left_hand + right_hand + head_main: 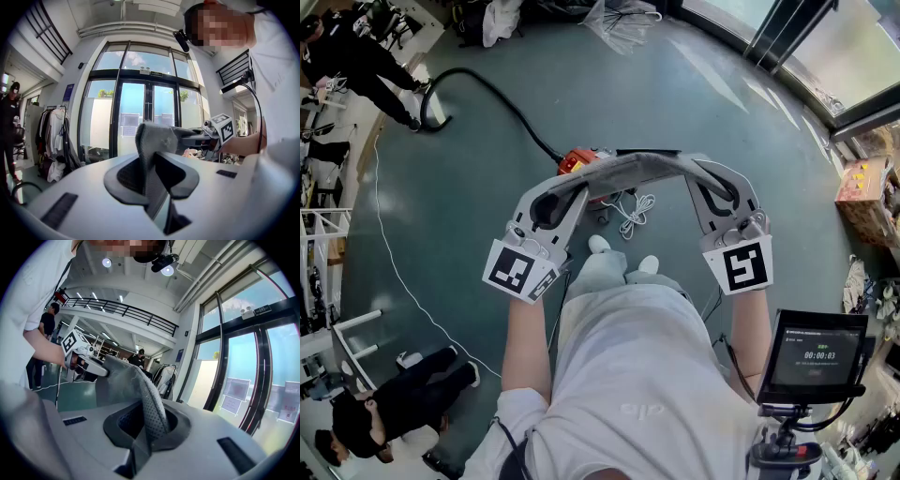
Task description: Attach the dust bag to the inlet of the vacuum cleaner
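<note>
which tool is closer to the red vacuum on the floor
Left. The left tool grips the dust bag nearly over the vacuum; the right tool grips its other end, off to the vacuum's right.

Teal floor. Coiled white cable lies ahead of me. Screen on a stand at my right. Cardboard box far right. Person in black lower left, second person top left. Clothes rack beside glass doors.

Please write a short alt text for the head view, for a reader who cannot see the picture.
Seen from above, a person holds a grey dust bag stretched between the left tool and the right tool, each shut on one end. Below it on the green floor stands an orange vacuum cleaner with a black hose.
</note>
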`<state>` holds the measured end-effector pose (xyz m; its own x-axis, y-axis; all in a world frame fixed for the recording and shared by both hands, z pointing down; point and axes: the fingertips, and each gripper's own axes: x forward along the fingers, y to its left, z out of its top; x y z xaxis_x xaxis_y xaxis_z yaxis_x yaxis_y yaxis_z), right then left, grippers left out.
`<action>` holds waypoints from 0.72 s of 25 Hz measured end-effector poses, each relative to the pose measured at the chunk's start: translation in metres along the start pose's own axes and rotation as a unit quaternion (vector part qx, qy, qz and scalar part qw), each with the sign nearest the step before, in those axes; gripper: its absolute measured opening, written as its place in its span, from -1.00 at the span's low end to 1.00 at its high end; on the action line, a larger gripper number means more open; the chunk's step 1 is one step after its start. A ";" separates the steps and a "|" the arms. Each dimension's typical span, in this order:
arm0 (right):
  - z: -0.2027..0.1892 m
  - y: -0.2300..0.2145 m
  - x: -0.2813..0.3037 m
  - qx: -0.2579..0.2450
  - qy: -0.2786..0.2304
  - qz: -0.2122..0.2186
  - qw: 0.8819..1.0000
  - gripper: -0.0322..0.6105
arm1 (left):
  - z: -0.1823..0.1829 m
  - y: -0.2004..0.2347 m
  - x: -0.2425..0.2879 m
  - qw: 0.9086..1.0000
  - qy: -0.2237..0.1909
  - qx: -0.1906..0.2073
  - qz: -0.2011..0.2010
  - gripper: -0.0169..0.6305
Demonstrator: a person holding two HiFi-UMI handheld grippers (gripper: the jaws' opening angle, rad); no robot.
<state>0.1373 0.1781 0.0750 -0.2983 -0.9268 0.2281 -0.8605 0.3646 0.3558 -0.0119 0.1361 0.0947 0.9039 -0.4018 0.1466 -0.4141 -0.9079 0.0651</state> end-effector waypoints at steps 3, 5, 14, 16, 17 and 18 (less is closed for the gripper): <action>0.000 0.002 0.014 -0.003 0.002 0.003 1.000 -0.85 | -0.004 0.012 0.000 1.000 -0.005 -0.007 0.000 -0.70; 0.005 0.006 0.035 -0.002 0.007 0.007 1.000 -0.85 | -0.006 0.033 -0.004 1.000 -0.007 -0.012 -0.002 -0.70; 0.012 0.007 0.177 -0.033 0.033 0.062 0.997 -0.85 | -0.030 0.158 0.008 0.998 -0.022 -0.050 0.019 -0.80; 0.006 0.000 0.203 -0.041 0.028 0.079 0.996 -0.85 | -0.037 0.177 0.020 0.998 -0.019 -0.057 0.032 -0.87; 0.002 -0.004 0.214 -0.043 0.026 0.088 0.995 -0.85 | -0.040 0.184 0.026 0.997 -0.016 -0.061 0.039 -0.88; -0.003 -0.009 0.224 -0.042 0.023 0.097 0.994 -0.85 | -0.042 0.188 0.031 0.997 -0.013 -0.063 0.046 -0.89</action>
<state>0.0788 -0.0327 0.1255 -0.4349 -0.8333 0.3413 -0.7503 0.5449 0.3743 -0.0659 -0.0422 0.1526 0.8629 -0.4877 0.1322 -0.5047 -0.8450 0.1767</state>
